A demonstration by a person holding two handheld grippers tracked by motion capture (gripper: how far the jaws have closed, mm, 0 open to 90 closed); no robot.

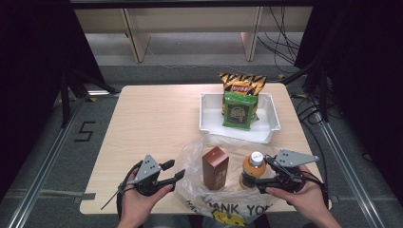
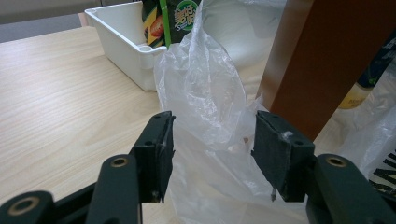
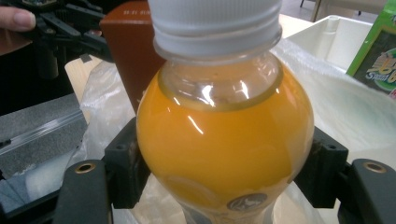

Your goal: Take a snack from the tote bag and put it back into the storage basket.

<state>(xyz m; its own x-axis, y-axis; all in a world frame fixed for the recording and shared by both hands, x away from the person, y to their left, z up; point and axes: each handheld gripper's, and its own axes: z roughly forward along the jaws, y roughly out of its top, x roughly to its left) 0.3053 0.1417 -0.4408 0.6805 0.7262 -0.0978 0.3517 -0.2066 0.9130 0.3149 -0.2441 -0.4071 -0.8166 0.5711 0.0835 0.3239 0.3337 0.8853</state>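
The right gripper (image 1: 266, 176) has its fingers clamped on the orange juice bottle (image 1: 252, 170), upright on the clear plastic bag (image 1: 223, 190) beside a brown carton (image 1: 215, 167). The left gripper (image 1: 173, 171) — fingers apart — straddles the bag's edge. Farther back on the bench (image 1: 152, 118), a white bin (image 1: 268, 124) holds two snack packets — green (image 1: 238, 110) before yellow (image 1: 243, 83).

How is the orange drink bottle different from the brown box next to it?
The bottle is round and see-through, full of orange drink; the brown box is square-sided and you cannot see inside. The bottle has a white screw cap; the box has a folded, pointed top. The right gripper clamps the bottle, while the box stands free of both grippers. Both stand upright on the clear plastic bag.
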